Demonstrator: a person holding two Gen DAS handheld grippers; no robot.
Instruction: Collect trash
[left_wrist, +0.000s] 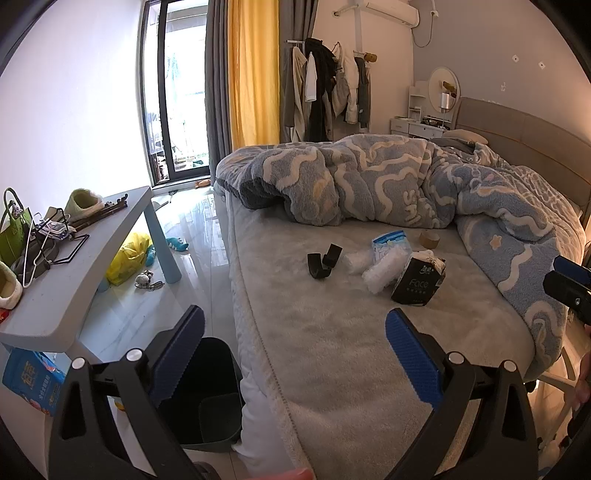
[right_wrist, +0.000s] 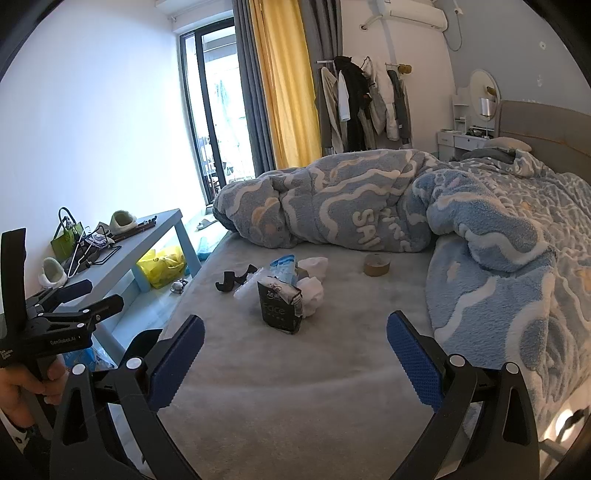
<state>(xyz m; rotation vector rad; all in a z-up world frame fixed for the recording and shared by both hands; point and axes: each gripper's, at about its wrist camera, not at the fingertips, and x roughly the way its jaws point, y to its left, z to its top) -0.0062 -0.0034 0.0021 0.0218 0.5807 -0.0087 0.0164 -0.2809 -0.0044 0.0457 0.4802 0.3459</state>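
Both grippers spread wide, nothing held. Left gripper (left_wrist: 293, 354) hangs over the near edge of the bed (left_wrist: 332, 350); trash bin (left_wrist: 207, 391) sits on the floor directly below its left finger, against the bed side. Right gripper (right_wrist: 295, 352) is over the bed too. Trash pile is straight ahead of both: black packet (right_wrist: 280, 308) nearest, white tissues (right_wrist: 312, 291) and blue wrapper (right_wrist: 284, 267) just behind it, touching. Black hook (right_wrist: 231, 281) left of the pile, tape roll (right_wrist: 376, 264) further right, apart.
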